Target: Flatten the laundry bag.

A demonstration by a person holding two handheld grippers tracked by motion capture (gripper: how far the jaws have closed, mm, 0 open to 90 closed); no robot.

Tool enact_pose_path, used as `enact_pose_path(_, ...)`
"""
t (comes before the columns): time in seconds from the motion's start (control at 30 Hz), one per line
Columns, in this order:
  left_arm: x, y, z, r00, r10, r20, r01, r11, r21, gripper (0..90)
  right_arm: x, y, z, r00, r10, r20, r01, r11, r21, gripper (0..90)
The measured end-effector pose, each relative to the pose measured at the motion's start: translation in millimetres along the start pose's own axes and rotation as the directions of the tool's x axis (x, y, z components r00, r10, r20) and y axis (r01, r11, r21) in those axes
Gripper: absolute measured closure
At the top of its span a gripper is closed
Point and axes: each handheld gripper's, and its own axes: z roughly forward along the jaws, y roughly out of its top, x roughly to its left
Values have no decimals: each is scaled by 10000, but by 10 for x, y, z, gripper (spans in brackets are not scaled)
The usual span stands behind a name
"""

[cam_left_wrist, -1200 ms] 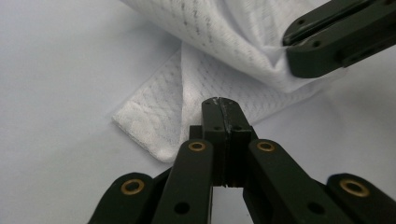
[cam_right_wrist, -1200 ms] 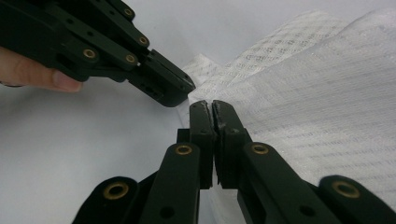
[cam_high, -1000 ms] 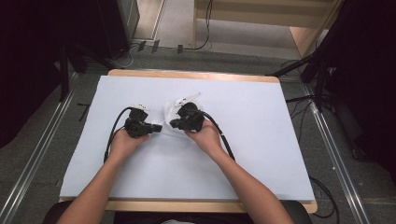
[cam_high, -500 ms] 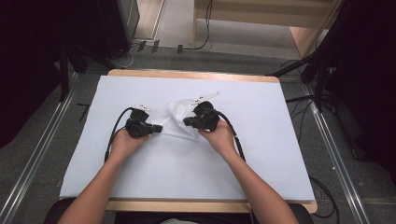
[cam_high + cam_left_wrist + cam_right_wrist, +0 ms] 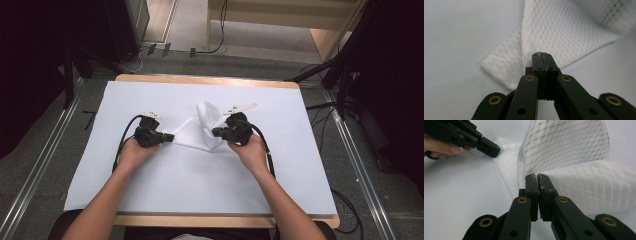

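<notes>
Left gripper: jaws clamped on the cloth's left end.
Right gripper: jaws pinching cloth's right side.

The right gripper has drawn the white mesh cloth out rightward.

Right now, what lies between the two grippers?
In the high view, only the white mesh cloth spans from left gripper to right gripper, both clamped on it.

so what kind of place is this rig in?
Looks like a lab or recording workspace, not a home. A wooden table covered with a plain white sheet stands on grey carpet, metal rails run along the floor on both sides, and loose cables trail behind it. Dark equipment stands around the edges.
</notes>
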Motion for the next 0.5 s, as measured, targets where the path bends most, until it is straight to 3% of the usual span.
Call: enact_pose_path(0.5, 1, 40, 5, 10000, 44, 83, -46, 9997, 235, 883, -19, -296, -204, 9986, 488, 192, -486, 9988, -112, 891)
